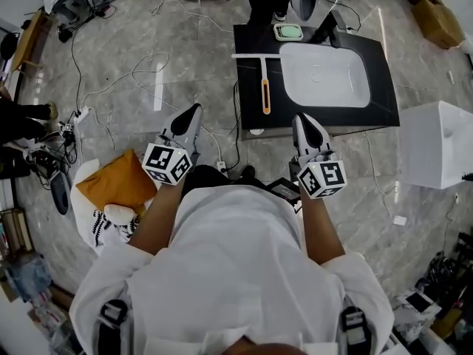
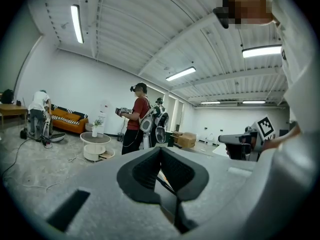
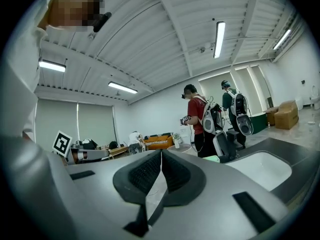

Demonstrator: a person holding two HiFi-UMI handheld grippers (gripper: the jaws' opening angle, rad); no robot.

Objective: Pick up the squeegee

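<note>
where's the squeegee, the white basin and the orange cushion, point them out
squeegee point(image 1: 265, 95): head view, on its orange grip.
white basin point(image 1: 336, 80): head view, on the bare bowl floor.
orange cushion point(image 1: 118, 185): head view, on its top face.

Grey marble floor point(image 1: 185, 58), crossed by loose cables point(image 1: 111, 80).
Black counter point(image 1: 380, 98), holding a white sink point(image 1: 347, 87).
Squeegee point(image 1: 264, 86) with a white blade and an orange handle, flat on the counter just left of the sink.
Green pad point(image 1: 287, 32) at the counter's far edge.
Left gripper point(image 1: 194, 113) and right gripper point(image 1: 301, 120), tips together, near the counter's front edge and apart from it.
Orange cushion point(image 1: 118, 182) on the floor at left.
White box point(image 1: 440, 143) at right.
</note>
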